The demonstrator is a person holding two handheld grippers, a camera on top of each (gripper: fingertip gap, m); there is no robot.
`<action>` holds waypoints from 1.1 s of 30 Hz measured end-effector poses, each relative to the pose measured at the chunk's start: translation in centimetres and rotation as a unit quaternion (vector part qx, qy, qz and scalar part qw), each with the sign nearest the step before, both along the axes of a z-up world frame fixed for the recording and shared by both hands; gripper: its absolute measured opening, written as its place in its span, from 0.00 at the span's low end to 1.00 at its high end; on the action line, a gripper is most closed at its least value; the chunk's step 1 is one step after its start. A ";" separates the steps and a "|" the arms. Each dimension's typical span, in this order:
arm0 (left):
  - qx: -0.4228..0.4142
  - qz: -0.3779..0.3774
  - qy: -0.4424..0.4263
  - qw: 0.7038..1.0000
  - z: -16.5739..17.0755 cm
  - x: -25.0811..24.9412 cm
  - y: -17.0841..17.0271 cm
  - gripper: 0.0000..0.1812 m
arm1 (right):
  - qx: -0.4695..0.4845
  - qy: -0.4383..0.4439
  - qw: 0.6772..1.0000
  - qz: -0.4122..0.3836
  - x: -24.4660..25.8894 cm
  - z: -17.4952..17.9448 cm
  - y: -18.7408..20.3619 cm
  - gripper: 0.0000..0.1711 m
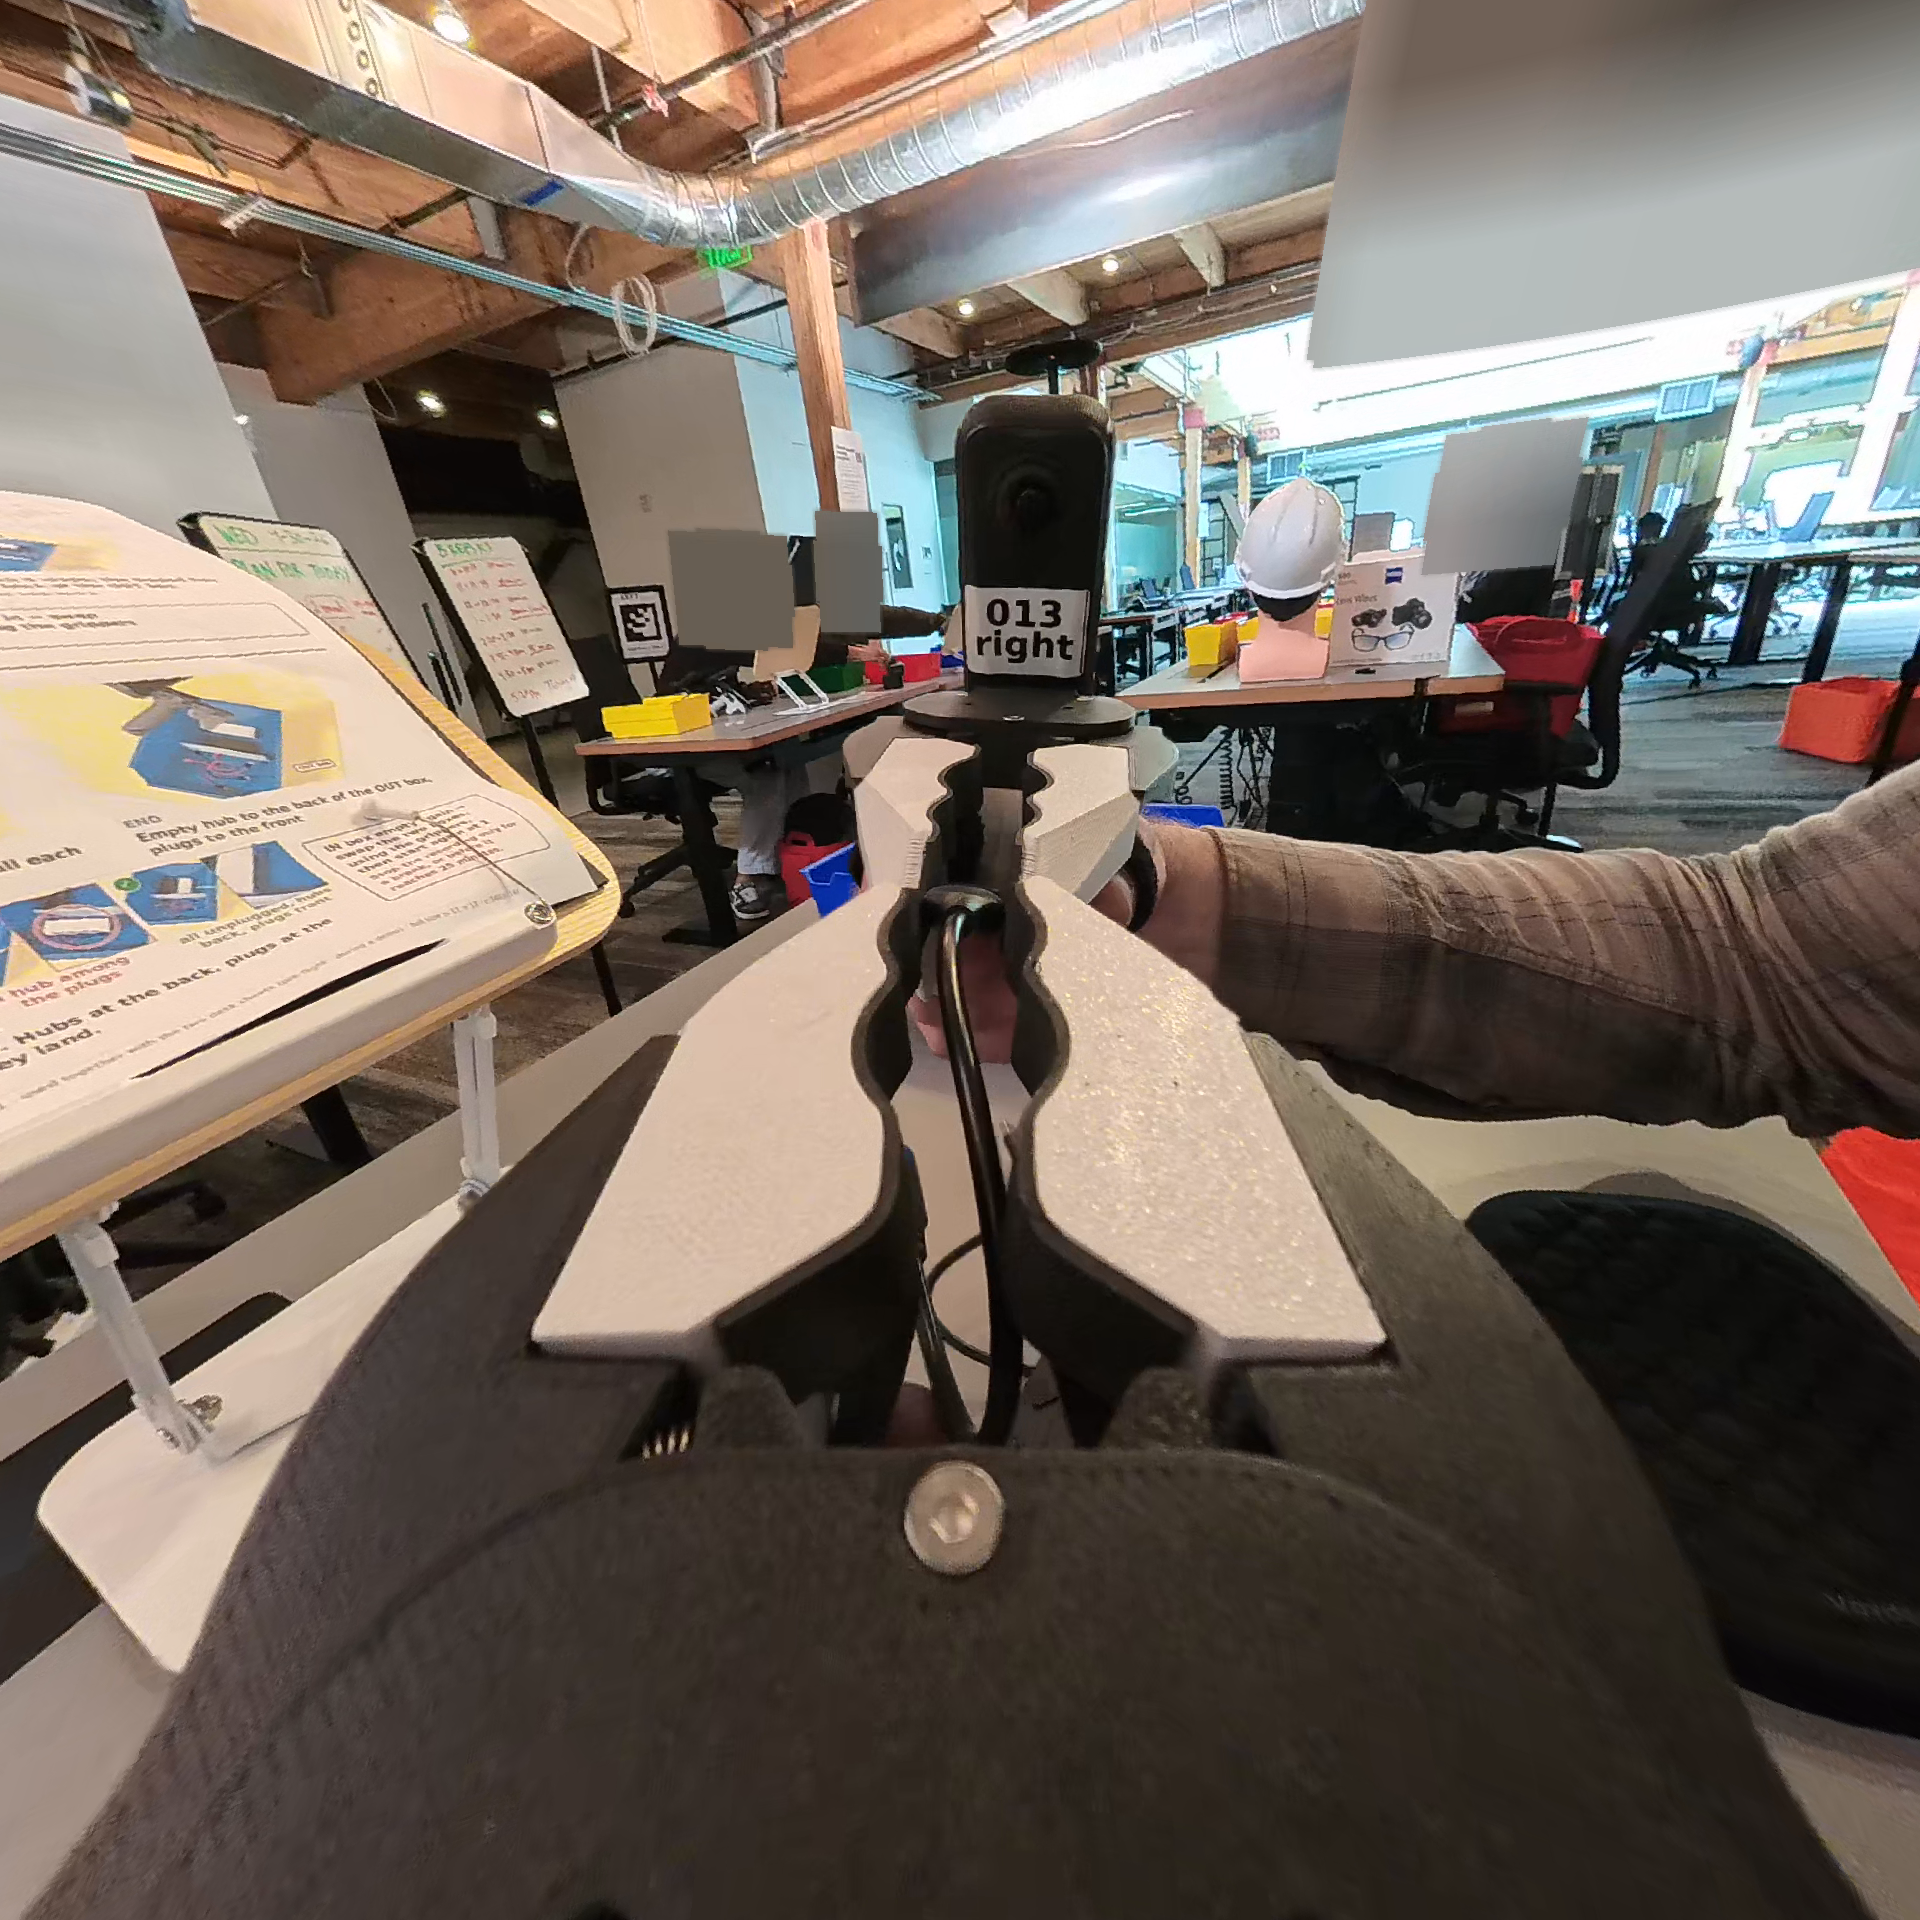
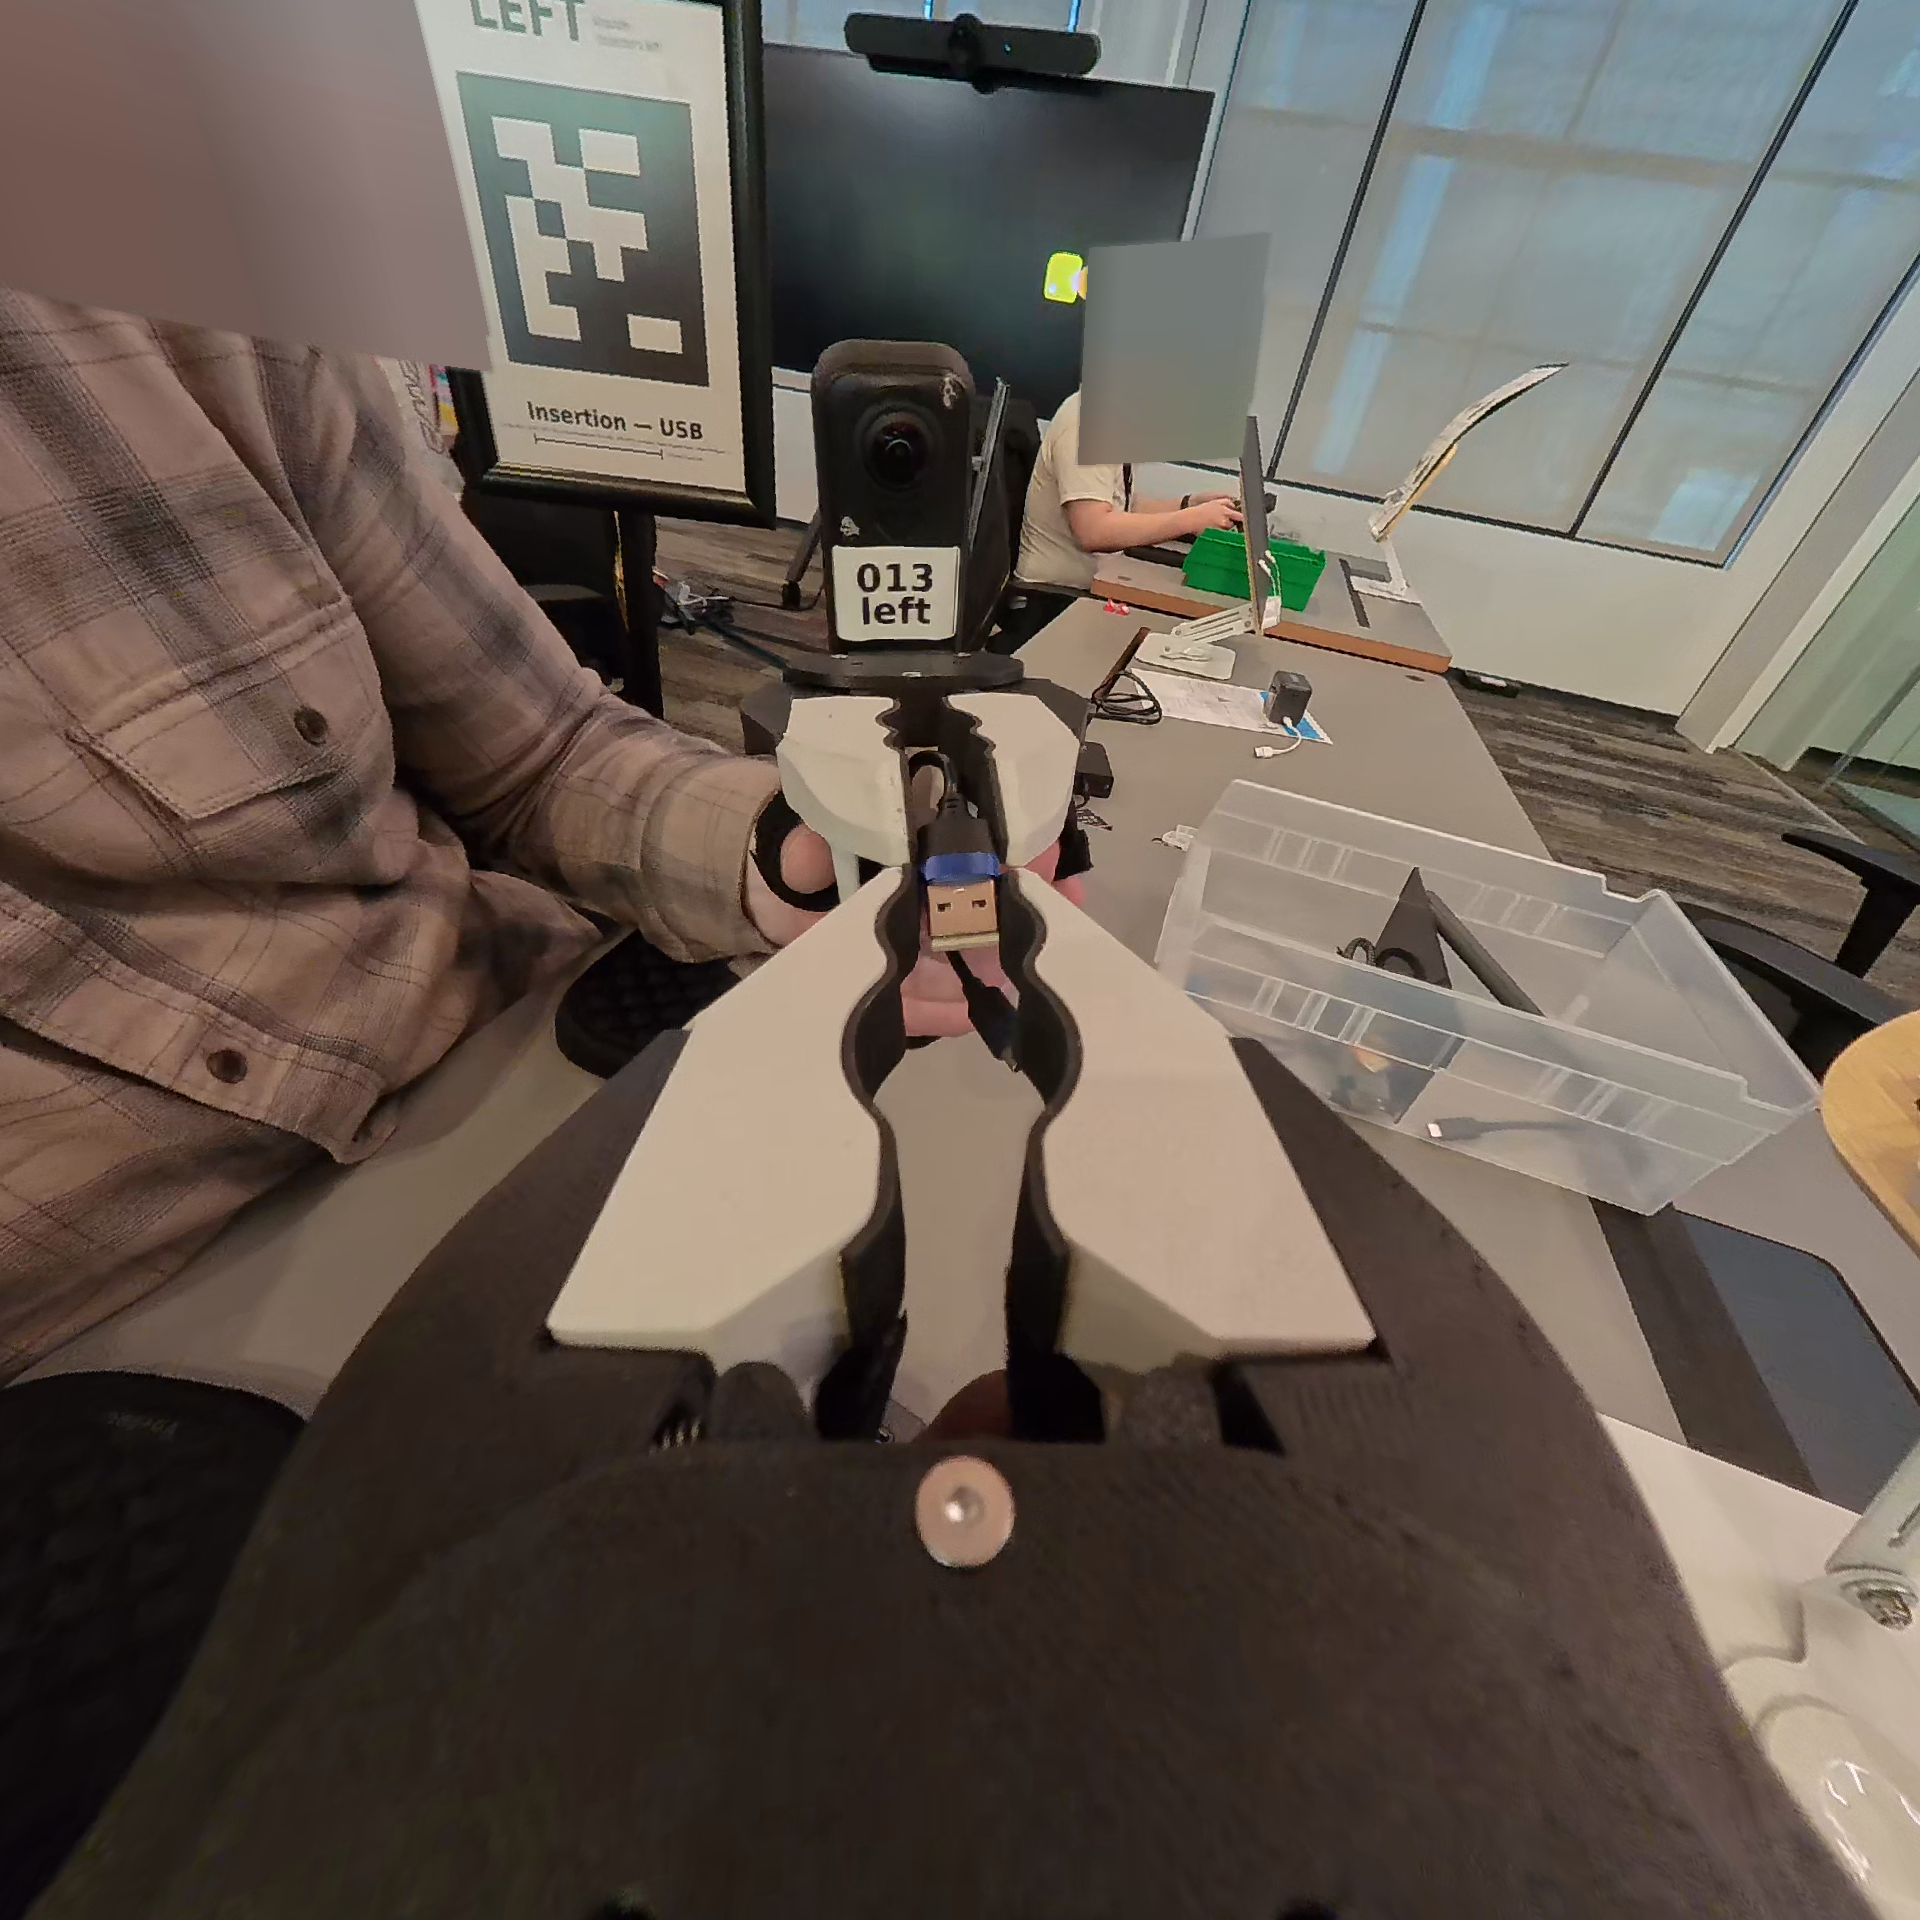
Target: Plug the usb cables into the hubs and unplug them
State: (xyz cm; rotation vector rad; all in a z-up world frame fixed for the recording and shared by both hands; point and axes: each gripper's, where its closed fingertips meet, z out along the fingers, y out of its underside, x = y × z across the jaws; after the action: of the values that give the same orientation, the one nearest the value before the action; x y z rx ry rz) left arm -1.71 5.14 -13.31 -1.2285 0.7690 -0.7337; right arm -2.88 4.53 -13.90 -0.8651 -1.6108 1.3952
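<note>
Here the left gripper (image 1: pixel 961 920) is pinching the USB plug (image 2: pixel 961 909) at its tips, metal end pointing lengthwise toward the right gripper (image 2: pixel 961 914), seemingly closing around it, above the grey worktop (image 2: pixel 1455 727) in an office.

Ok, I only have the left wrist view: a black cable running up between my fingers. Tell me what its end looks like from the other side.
Observer: The left gripper pinches a black USB plug with a blue band; its bare metal tip faces the right gripper.
Operator: Say whether the right gripper has hold of it.
Observer: Not visibly. Its jaws stand apart on either side of the metal tip.
Operator: Describe the table beyond.
Observer: A clear plastic divided bin sits on the grey table, to the right in the right wrist view, with a black wedge-shaped item inside.
</note>
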 end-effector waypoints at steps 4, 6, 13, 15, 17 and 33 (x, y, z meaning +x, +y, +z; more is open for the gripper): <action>0.004 0.011 -0.015 1.000 0.4 -0.6 0.3 0.08 | 0.002 -0.002 1.000 -0.014 -0.3 0.0 0.5 0.11; 0.004 0.012 -0.021 1.000 0.7 -1.0 0.3 0.08 | 0.002 -0.005 1.000 -0.023 -0.2 -0.1 0.9 0.13; -0.004 0.030 -0.017 0.999 0.4 -3.0 0.8 0.08 | 0.049 -0.052 0.992 -0.100 2.9 -1.6 2.1 0.20; -0.004 0.037 -0.015 0.999 0.3 -3.6 0.6 0.08 | 0.067 -0.088 0.986 -0.126 5.0 -3.1 2.0 0.21; -0.008 0.038 -0.022 0.999 0.3 -4.2 0.5 0.08 | 0.079 -0.136 0.976 -0.153 7.4 -5.2 1.8 0.28; -0.011 0.033 -0.021 0.999 0.3 -3.4 -0.9 0.08 | -0.001 -0.274 0.929 -0.250 14.6 -19.4 1.8 0.34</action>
State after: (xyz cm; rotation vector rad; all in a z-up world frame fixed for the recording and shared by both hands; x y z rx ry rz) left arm -5.10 4.26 -13.04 -1.2481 0.6835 -0.7125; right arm 11.75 6.31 -33.28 -1.6392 -1.6111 0.8281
